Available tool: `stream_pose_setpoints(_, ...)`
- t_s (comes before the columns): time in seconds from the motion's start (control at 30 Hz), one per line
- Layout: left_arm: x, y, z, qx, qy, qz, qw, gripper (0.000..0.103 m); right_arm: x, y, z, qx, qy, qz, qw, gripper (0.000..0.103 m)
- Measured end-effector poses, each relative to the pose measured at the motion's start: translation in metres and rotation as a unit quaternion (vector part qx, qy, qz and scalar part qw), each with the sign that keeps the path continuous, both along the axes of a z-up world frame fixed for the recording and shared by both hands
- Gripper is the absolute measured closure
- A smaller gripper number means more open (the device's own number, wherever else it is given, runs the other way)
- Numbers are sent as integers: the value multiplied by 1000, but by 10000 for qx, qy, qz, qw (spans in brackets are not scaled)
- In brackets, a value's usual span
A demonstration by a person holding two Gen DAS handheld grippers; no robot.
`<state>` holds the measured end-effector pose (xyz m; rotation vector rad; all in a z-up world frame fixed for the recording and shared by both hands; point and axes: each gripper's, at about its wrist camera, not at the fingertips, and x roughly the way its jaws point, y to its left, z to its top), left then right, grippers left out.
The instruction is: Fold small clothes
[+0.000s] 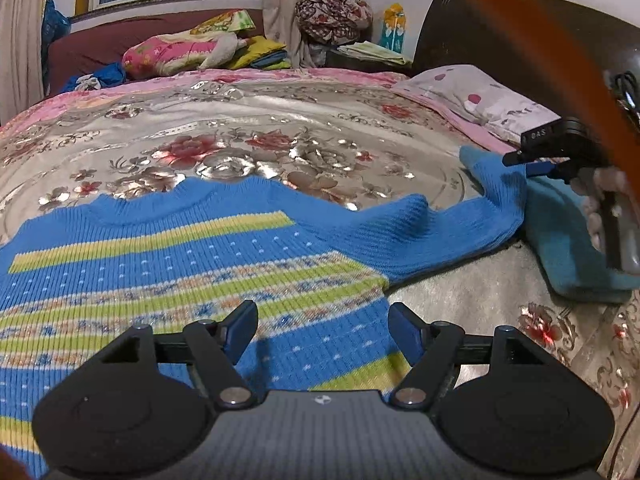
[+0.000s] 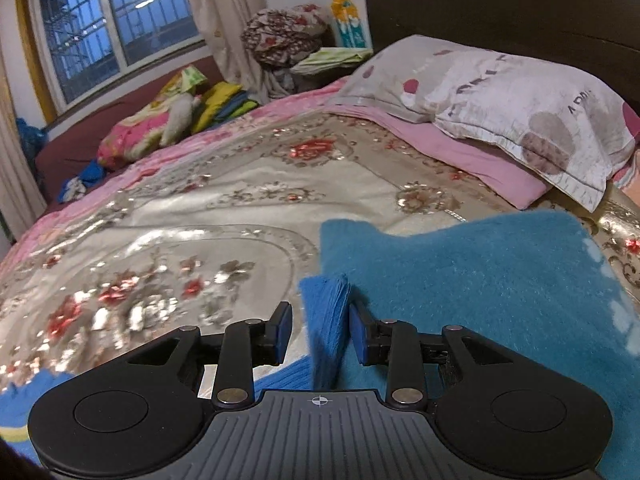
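A bedroom: a bed under a shiny floral bedspread, dusk behind a barred window.

Nearest in the left wrist view, the left tool hovers over the lower body of the small blue striped sweater, its blue-padded fingers spread apart and holding nothing. The sweater lies flat on the bedspread towards the near edge of the bed, neckline pointing to the far side. Its right sleeve stretches out sideways towards the headboard end, its cuff raised off the bedspread.

There the right tool has the cuff standing between its fingers. One pad touches the knit, and a gap shows at the other, so the jaws are not fully closed on it. Under and beyond the cuff lies a teal fleece garment.

Farther on, a spotted pillow rests against the dark headboard. Folded bedding is piled on a maroon sofa beneath the window.
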<state>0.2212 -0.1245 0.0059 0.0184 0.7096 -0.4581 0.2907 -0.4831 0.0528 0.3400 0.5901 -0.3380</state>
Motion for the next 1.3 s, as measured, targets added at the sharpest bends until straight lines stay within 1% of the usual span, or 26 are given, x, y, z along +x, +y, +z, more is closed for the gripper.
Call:
stream_pose_setpoints(0.1,-2,5,-1,-15,25,28,10000,26,4,3,-1,-135,6,-8,9999,72)
stream_pose_setpoints(0.17,-1,8,-1,-72,51,45,10000,26,5,5,-1,-227,49,25,9997,76)
stream_pose_setpoints(0.2,0,8,-1,-98,63,55,9999,26,5,7,-1,-258,79,67,9996,88)
stream_pose_setpoints(0.23,0,9,-1,-114,64,71,9999,26,5,8,0,-235,117,100,9996,98)
stream_pose_setpoints(0.4,-2,17,4,-157,-14,118,9998,26,-6,24,15,-32,-40,359,9993,98)
stream_pose_setpoints(0.53,-10,33,7,-166,-37,230,9996,26,-15,52,36,178,-272,715,9969,98)
stream_pose_setpoints(0.63,-18,50,11,-181,-60,363,9992,25,-21,82,53,351,-459,1081,9925,98)
stream_pose_setpoints(0.7,-23,63,13,-190,-71,483,9986,25,-24,111,62,415,-553,1380,9880,98)
stream_pose_setpoints(0.77,-29,79,15,-209,-93,612,9979,25,-26,140,68,460,-602,1701,9825,98)
stream_pose_setpoints(0.87,-36,104,17,-208,-153,839,9961,21,-25,188,71,572,-614,2147,9731,98)
stream_pose_setpoints(1.0,-42,134,13,-272,-141,1071,9938,21,-13,252,62,762,-452,2625,9608,98)
stream_pose_setpoints(1.1,-44,153,11,-247,-187,1178,9926,20,-4,292,54,794,-303,2887,9536,98)
stream_pose_setpoints(1.3,-40,187,3,-467,-175,1376,9892,20,10,355,36,813,-73,3166,9450,98)
